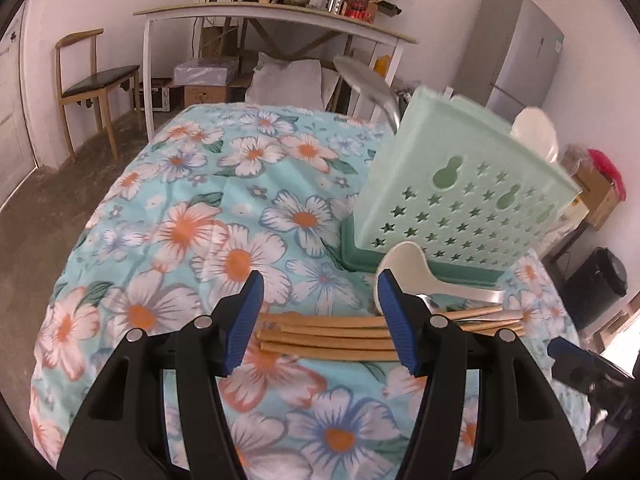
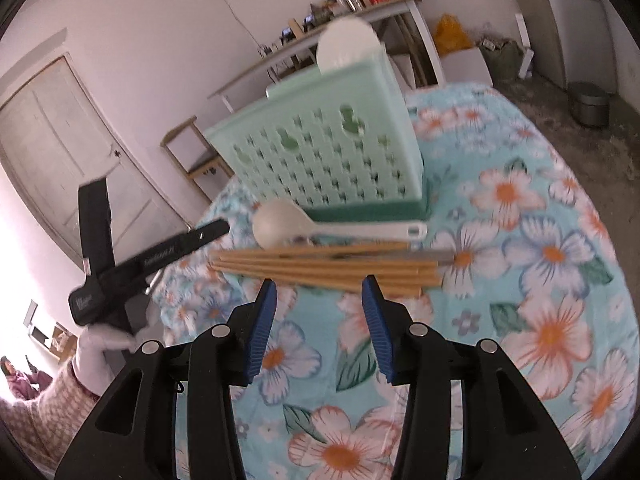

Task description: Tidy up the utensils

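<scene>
Both tongs, left (image 1: 320,312) and right (image 2: 319,306), gape empty above the bamboo chopsticks (image 2: 320,266); straddle one bundle squarely, clear of the white spoon (image 2: 280,228), before lifting toward the green caddy (image 2: 320,148).

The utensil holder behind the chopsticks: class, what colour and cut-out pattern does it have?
The utensil holder is pale mint green, pierced with star-shaped holes; clearest in the left wrist view.

mint green holder (image 1: 460,184), star cutouts; tan chopsticks (image 2: 320,266); blue floral tablecloth (image 1: 200,200).
</scene>
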Tool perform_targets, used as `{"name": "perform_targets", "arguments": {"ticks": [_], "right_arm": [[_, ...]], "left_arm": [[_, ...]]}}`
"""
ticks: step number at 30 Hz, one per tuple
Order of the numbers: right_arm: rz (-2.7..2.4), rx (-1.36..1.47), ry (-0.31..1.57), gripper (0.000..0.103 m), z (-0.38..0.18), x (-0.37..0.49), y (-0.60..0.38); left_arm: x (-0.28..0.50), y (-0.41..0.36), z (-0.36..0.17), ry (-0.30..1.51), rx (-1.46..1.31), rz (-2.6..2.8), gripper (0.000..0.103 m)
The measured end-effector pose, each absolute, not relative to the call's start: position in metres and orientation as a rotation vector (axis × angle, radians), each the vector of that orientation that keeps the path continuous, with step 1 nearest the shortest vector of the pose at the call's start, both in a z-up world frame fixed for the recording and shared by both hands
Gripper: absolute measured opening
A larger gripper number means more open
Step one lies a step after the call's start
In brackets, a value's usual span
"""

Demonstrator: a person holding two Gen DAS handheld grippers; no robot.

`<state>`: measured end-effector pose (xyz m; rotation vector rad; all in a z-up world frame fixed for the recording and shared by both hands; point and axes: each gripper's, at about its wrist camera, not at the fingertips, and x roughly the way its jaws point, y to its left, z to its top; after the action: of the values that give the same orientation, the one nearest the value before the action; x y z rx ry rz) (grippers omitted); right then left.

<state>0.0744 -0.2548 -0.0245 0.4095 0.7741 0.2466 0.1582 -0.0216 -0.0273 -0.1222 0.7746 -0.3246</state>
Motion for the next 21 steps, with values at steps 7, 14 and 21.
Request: {"name": "perform_targets", "arguments": {"ticks": [7, 14, 21], "right_arm": [[0.248, 0.436, 0.785, 0.044, -0.033, 0.078, -0.257], [0.246, 0.471, 0.787, 0.044, -0.037, 0.080, -0.266], [0.244, 0.491, 0.792, 0.045, -0.042, 0.079, -0.271]], "left_arm": [[0.160, -0.035, -0.048, 0.863, -0.030, -0.336, 0.054], [0.131, -0.044, -0.047, 0.891, 0.098, -0.418, 0.054], [0.108, -0.040, -0.036, 0.876, 0.116, -0.474, 0.054]]}}
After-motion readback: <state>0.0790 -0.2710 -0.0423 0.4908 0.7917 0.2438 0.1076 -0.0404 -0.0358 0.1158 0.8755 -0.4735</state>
